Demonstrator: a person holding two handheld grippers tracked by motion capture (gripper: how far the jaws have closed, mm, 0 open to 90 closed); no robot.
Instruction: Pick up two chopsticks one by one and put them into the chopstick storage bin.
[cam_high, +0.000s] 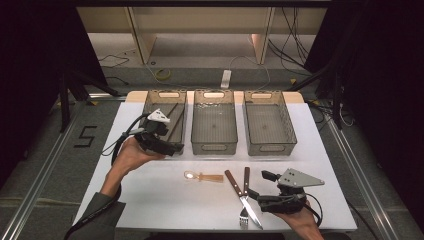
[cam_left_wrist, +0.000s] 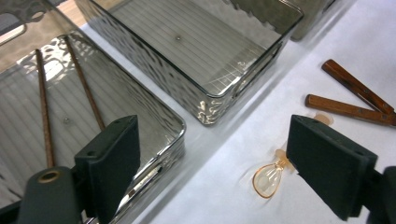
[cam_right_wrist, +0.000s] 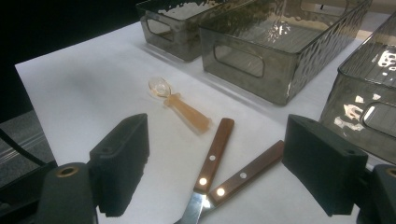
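1. Fingers of the left gripper (cam_high: 172, 147) are spread wide with nothing between them, over the near corner of the left bin (cam_high: 181, 107) — two chopsticks (cam_left_wrist: 44, 107) lie inside.
2. Amber spoon (cam_high: 202, 176) lies on the white mat.
3. Crossed knife (cam_high: 240, 196) and fork (cam_high: 245, 197) lie just beside the right gripper (cam_high: 255, 196) — its fingers released, empty.

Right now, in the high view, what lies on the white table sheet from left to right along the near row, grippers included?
Left gripper, open beside the left smoky plastic bin → translucent amber plastic spoon → crossed wood-handled knife and fork → right gripper, open.
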